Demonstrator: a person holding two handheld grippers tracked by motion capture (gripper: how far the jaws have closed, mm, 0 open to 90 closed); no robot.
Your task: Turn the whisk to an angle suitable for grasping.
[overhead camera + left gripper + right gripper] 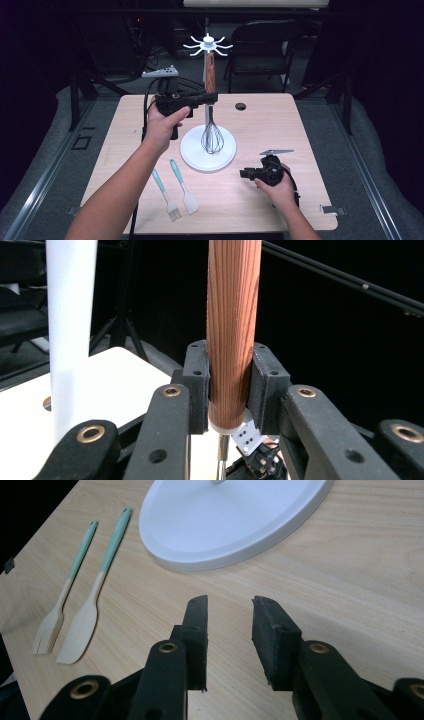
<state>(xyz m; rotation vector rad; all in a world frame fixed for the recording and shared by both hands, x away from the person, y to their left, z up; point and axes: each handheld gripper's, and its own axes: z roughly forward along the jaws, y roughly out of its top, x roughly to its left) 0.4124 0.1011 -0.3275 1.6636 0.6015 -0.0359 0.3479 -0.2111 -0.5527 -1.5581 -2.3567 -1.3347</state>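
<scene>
Wooden whisk handle (232,330) — clamped by left gripper (229,390) | right gripper (229,630) — parted, empty

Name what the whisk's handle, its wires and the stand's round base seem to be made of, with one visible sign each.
Whisk handle: wood, by its straight reddish-brown grain, matt. Whisk wires: probably metal, thin dark loops. Stand base: smooth matt white, likely plastic or painted metal.

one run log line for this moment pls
left gripper: shut on wood-handled wire whisk, upright by white rack pole | right gripper: open, holding nothing, over table | two teal-handled utensils: lying flat
</scene>
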